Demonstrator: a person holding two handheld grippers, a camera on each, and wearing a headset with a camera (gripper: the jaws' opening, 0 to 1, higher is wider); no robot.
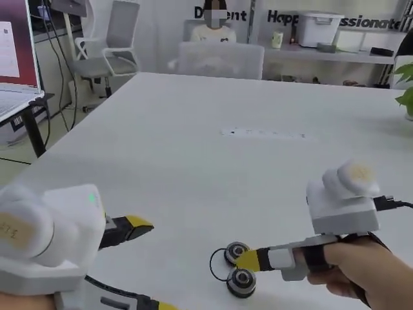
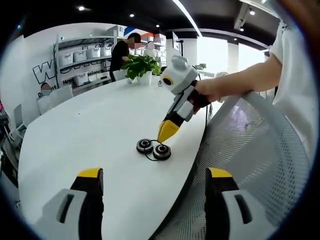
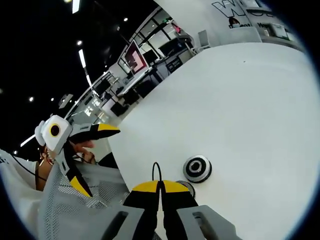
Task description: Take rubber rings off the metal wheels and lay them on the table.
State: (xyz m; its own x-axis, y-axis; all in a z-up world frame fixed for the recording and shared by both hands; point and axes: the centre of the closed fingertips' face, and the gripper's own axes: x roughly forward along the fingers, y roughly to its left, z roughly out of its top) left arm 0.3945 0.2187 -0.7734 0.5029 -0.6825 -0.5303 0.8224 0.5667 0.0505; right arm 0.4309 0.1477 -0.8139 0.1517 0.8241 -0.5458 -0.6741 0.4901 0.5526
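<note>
Two round metal wheels (image 1: pixel 237 253) on white table (image 1: pixel 193 161); one thin black rubber ring (image 1: pixel 210 263) pinched in fully closed right gripper (image 3: pixel 160 185); left gripper (image 2: pixel 155 173) spread wide, empty.

Right gripper view: near wheel (image 3: pixel 189 186) half hidden behind jaw tips; rubber ring (image 3: pixel 156 172) mostly lost btwn them. Head view: left gripper (image 1: pixel 155 266) lower jaw cut by btm edge.

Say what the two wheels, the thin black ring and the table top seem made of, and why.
The wheels look like metal: grey, dull shine on their faces. The black ring is probably rubber: a thin matt loop lying limp. The table top is smooth, white, faintly glossy; laminate or painted board, cannot tell.
</note>
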